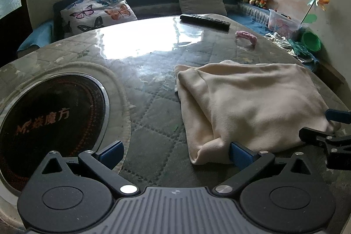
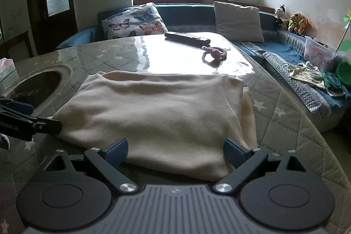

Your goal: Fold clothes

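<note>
A folded cream garment (image 1: 252, 106) lies flat on the quilted table (image 1: 153, 115). In the left wrist view my left gripper (image 1: 175, 153) is open, low over the table; its right pad (image 1: 240, 156) touches the garment's near left corner and its left pad is over bare table. In the right wrist view the garment (image 2: 164, 106) fills the middle. My right gripper (image 2: 175, 150) is open wide with the garment's near edge between its fingers. Each gripper shows in the other's view: the right gripper (image 1: 329, 128) at the garment's right corner, the left gripper (image 2: 28, 119) at its left corner.
A round dark heater plate (image 1: 50, 119) is set into the table on the left. A black remote (image 1: 205, 20) and a pink knitted item (image 1: 245, 36) lie at the far end. Behind are a sofa with pillows (image 1: 98, 10), loose clothes (image 2: 307, 73) and a plastic box (image 2: 318, 51).
</note>
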`<state>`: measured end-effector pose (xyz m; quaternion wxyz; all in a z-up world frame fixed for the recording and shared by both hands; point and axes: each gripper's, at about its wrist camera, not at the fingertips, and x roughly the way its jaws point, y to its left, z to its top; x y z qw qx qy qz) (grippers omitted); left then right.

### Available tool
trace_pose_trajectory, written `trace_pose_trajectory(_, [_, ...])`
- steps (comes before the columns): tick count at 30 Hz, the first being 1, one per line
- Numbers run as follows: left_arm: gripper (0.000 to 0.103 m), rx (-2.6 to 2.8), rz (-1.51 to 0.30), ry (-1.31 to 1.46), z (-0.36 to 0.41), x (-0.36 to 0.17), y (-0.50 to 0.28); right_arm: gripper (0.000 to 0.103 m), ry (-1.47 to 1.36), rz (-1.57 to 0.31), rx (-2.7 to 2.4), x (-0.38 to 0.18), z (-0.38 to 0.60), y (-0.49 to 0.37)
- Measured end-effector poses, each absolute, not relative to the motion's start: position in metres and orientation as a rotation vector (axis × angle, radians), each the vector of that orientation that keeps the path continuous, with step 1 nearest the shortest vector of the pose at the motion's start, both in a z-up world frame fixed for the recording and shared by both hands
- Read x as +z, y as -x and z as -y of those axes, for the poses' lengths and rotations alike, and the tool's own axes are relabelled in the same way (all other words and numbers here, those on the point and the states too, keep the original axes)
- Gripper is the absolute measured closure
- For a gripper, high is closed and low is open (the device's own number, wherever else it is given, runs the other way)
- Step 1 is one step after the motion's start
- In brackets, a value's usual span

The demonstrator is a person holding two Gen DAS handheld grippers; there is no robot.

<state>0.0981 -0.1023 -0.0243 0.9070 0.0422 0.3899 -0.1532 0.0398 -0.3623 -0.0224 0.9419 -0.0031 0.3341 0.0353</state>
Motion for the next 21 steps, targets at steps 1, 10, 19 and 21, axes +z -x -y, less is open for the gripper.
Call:
trace_pose_trajectory(1, [0.0,-0.315,-0.804,-0.087,0.102,-0.024,-0.098,0.003,0.011,-0.68,0.069,-0.022,0.362,-0.04])
trace_pose_trajectory(10, [0.0,-0.315,-0.794,-0.086,0.1,-0.021,-0.092,0.0,0.018,-0.69,0.031,-0.021,0.361,-0.04])
trace_pose_trajectory(19, [0.0,-0.321,-0.783,-0.083,0.101,-0.017,-0.084,0.0,0.027,-0.707,-0.021,-0.019,0.363,-0.037])
trace_pose_trajectory(21, [0.0,-0.322,-0.78,-0.083,0.101,-0.016,-0.082,0.0,0.027,-0.707,-0.029,-0.018,0.364,-0.036])
